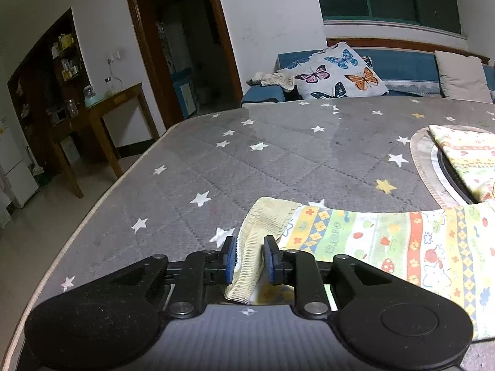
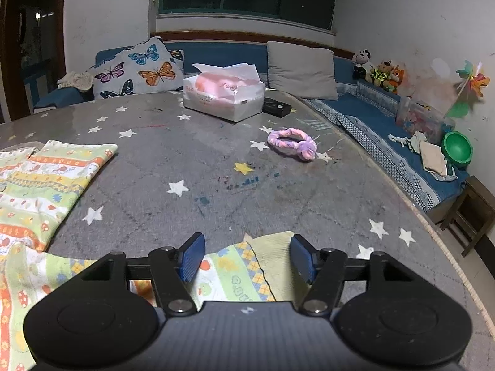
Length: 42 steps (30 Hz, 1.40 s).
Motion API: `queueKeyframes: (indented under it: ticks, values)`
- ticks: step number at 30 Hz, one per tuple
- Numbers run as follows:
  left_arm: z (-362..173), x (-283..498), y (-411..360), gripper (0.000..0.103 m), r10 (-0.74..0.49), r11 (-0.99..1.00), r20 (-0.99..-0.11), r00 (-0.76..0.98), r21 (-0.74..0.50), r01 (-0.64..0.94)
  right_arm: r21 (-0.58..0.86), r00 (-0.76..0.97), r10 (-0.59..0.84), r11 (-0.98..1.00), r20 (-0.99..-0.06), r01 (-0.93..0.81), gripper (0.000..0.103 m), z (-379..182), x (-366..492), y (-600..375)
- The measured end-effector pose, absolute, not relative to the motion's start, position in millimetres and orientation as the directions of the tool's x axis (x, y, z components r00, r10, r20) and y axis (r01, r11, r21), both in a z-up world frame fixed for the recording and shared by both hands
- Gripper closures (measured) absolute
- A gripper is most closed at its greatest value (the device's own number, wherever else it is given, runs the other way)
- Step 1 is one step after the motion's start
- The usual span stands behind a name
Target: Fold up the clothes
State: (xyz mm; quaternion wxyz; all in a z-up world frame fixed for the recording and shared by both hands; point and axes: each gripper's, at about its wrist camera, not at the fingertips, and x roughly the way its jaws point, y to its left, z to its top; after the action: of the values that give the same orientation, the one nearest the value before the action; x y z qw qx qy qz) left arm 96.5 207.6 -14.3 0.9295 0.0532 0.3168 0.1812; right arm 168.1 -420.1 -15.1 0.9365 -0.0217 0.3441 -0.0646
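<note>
A patterned child's garment (image 1: 386,241) with striped prints and pale ribbed cuffs lies on the grey star-print table cover (image 1: 278,154). My left gripper (image 1: 249,259) is shut on one ribbed cuff (image 1: 263,225), which bunches between the blue pads. My right gripper (image 2: 246,255) is open, its blue pads either side of the other ribbed cuff (image 2: 275,262), which lies flat on the table. More of the garment (image 2: 46,185) spreads to the left in the right wrist view.
A tissue pack (image 2: 224,92), a black box (image 2: 276,106) and a pink headband (image 2: 292,143) lie further back on the table. A round mat (image 1: 433,167) sits under part of the garment. A blue sofa with cushions (image 2: 139,71) runs behind and to the right.
</note>
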Motion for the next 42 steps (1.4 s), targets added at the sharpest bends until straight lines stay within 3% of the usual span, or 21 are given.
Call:
queueKeyframes:
  ticks: [22, 25, 27, 29, 32, 37, 42]
  values:
    - [-17.9, 75.0, 203.4, 0.077, 0.406, 0.914, -0.558, 0.723, 0.262, -0.311, -0.026, 0.761, -0.088, 0.995, -0.643, 0.093, 0.037, -18.6, 149.2, -416.0]
    - [-18.3, 83.9, 201.0, 0.074, 0.437, 0.899, -0.551, 0.711, 0.303, -0.317, -0.021, 0.761, -0.081, 0.996, -0.644, 0.089, 0.034, -19.3, 153.9, -417.6]
    - [-17.1, 91.4, 204.5, 0.065, 0.456, 0.889, -0.552, 0.698, 0.316, -0.331, -0.02, 0.759, -0.082, 0.996, -0.646, 0.09, 0.033, -19.3, 156.6, -418.8]
    - [-16.0, 98.8, 208.1, 0.063, 0.474, 0.88, -0.553, 0.685, 0.329, -0.344, -0.022, 0.757, -0.084, 0.995, -0.648, 0.092, 0.033, -19.0, 158.4, -419.0]
    - [-13.5, 101.7, 217.7, 0.054, 0.478, 0.878, -0.568, 0.67, 0.322, -0.354, -0.028, 0.752, -0.087, 0.996, -0.654, 0.09, 0.033, -17.1, 159.9, -417.9]
    - [-8.4, 93.9, 214.8, 0.051, 0.491, 0.871, -0.571, 0.657, 0.325, -0.369, -0.023, 0.759, -0.056, 0.998, -0.648, 0.053, 0.033, -5.4, 155.6, -406.6]
    - [11.1, 80.1, 177.1, 0.042, 0.39, 0.919, -0.544, 0.743, 0.276, -0.28, -0.004, 0.769, 0.04, 0.998, -0.638, -0.056, 0.033, 9.0, 150.6, -374.8]
